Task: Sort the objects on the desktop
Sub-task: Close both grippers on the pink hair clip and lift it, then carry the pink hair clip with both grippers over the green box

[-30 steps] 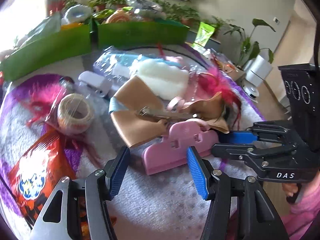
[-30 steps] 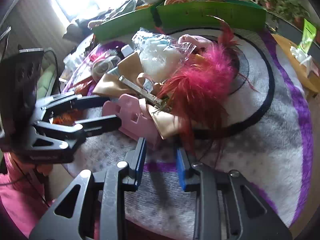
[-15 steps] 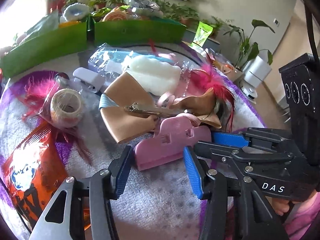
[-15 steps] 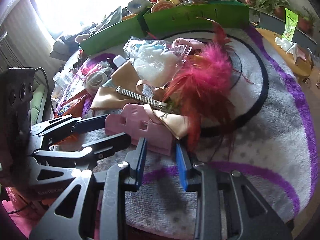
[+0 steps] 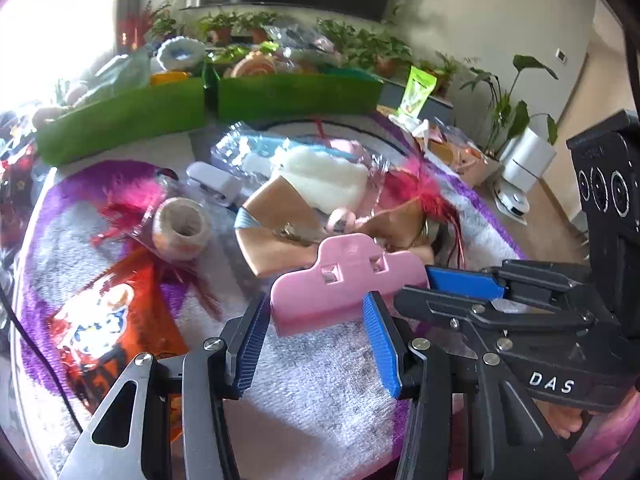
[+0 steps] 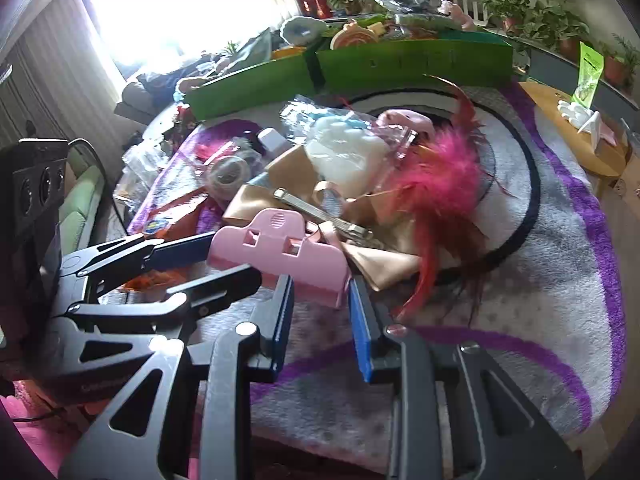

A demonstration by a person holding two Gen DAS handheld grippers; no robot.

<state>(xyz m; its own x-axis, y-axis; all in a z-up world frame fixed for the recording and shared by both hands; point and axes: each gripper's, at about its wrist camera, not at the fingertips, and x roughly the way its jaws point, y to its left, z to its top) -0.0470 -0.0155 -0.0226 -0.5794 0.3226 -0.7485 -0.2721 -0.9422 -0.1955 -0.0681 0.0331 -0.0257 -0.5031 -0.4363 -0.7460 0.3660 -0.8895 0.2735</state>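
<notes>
A pink plastic clip (image 5: pixel 348 268) (image 6: pixel 280 248) is tipped up off the purple and grey rug (image 5: pixel 320 392), in front of a tan satin bow (image 5: pixel 276 216). My left gripper (image 5: pixel 316 308) (image 6: pixel 234 258) has its blue pads on the clip's left part, and its jaws are closing. My right gripper (image 6: pixel 320 288) (image 5: pixel 414 286) comes in from the right; its closing jaws pinch the clip's right end. A pink feather (image 6: pixel 440 176) lies behind the bow.
Behind the bow lie a white foam piece in a clear bag (image 5: pixel 324 176), a twine roll (image 5: pixel 182 228), a small white box (image 5: pixel 216 178) and an orange snack bag (image 5: pixel 104 320). Two full green bins (image 5: pixel 296 96) (image 5: pixel 120 116) line the rug's far edge. A low wooden table (image 6: pixel 580 136) stands right.
The left jaws narrowed onto the pink clip. Both grippers rose a little, and the clip came up off the rug with them, now overlapping the bow.
</notes>
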